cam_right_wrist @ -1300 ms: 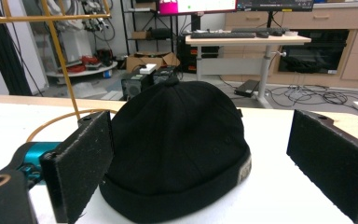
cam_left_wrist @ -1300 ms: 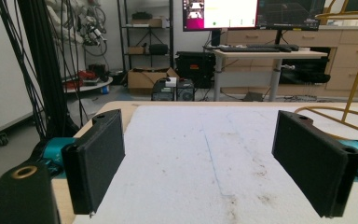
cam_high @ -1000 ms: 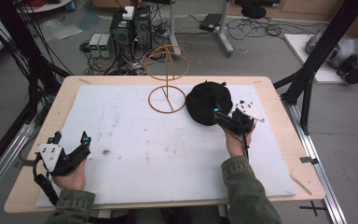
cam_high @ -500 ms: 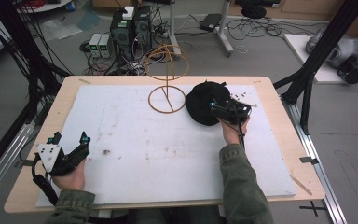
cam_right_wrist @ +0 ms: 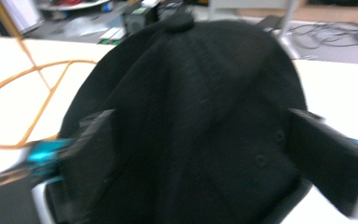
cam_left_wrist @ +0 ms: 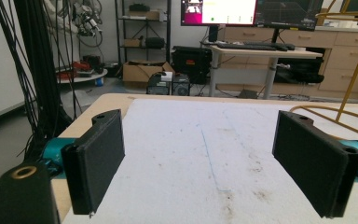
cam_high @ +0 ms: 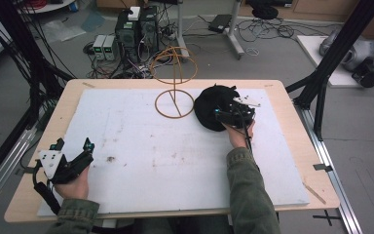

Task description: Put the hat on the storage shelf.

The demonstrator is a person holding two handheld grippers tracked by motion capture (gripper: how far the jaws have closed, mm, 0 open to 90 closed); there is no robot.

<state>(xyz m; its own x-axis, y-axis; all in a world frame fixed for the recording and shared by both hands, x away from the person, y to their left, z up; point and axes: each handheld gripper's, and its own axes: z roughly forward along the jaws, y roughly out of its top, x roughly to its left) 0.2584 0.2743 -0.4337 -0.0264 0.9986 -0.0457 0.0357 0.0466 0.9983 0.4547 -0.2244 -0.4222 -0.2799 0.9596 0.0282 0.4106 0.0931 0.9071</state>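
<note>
My right gripper [cam_high: 224, 115] is down at the black cap [cam_high: 213, 105], which lies on the white mat [cam_high: 141, 146] toward the far right of the table [cam_high: 292, 122], just beside the round base of the gold wire stand [cam_high: 174, 97]. In the right gripper view the cap's crown [cam_right_wrist: 191, 121] sits between my two jaws; they have just been closing in on it, though there still seems to be a gap on each side and the blur stops me telling whether the pads press the cloth (I'd call them open around it). My left gripper [cam_high: 73, 148] rests on the near left corner of the mat, well apart from the cap, its jaws spread wide with nothing but bare mat between them
</note>
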